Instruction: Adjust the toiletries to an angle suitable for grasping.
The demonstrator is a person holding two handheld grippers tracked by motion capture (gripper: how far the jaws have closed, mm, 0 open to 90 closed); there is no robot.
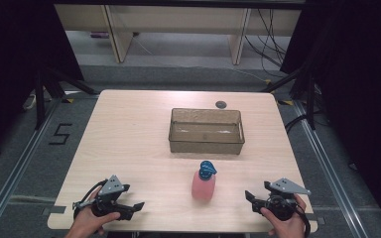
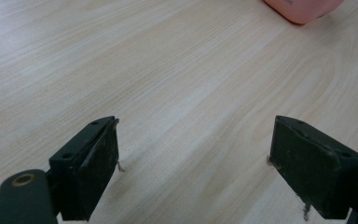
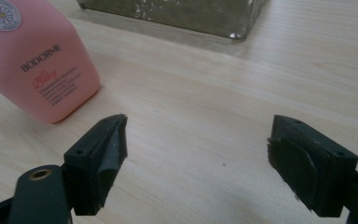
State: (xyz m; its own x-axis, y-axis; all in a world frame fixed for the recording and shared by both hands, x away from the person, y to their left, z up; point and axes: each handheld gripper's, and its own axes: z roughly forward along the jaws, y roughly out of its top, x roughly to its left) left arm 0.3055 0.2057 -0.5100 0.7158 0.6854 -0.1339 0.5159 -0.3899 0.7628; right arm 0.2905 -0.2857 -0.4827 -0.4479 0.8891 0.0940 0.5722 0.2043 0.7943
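Pale wood-grain table (image 1: pixel 129 134), rounded at the corners, set on a grey floor between black curtains. Near its middle, toward the far edge, a translucent brownish bin (image 1: pixel 206 130), rectangular, open-topped, nothing visible inside. Just nearer than the bin, and apart from it, a pink bottle (image 1: pixel 203 184) with a blue pump top (image 1: pixel 207 168), standing upright. Small dark round disc (image 1: pixel 221 104) on the table beyond the bin, close to the far edge.

At the near edge, left of the bottle and well apart from it, the left gripper (image 1: pixel 138 205), held in the person's left hand (image 1: pixel 90 220), pointing right toward the bottle, grey plate on top. From the left gripper view, jaws spread wide over bare wood, nothing between them, a corner of the pink bottle (image 2: pixel 303 10) just entering at the top right.

At the near edge on the other side, the right gripper (image 1: pixel 249 197), held in the right hand (image 1: pixel 286 223), pointing left toward the bottle, also apart from it. From the right gripper view, jaws likewise wide apart and empty, hovering low over the wood; pink bottle (image 3: pixel 37 60) ahead and to the left, label reading "BODORME", a round daisy sticker above it; bin wall (image 3: pixel 177 14) across the top, farther off.
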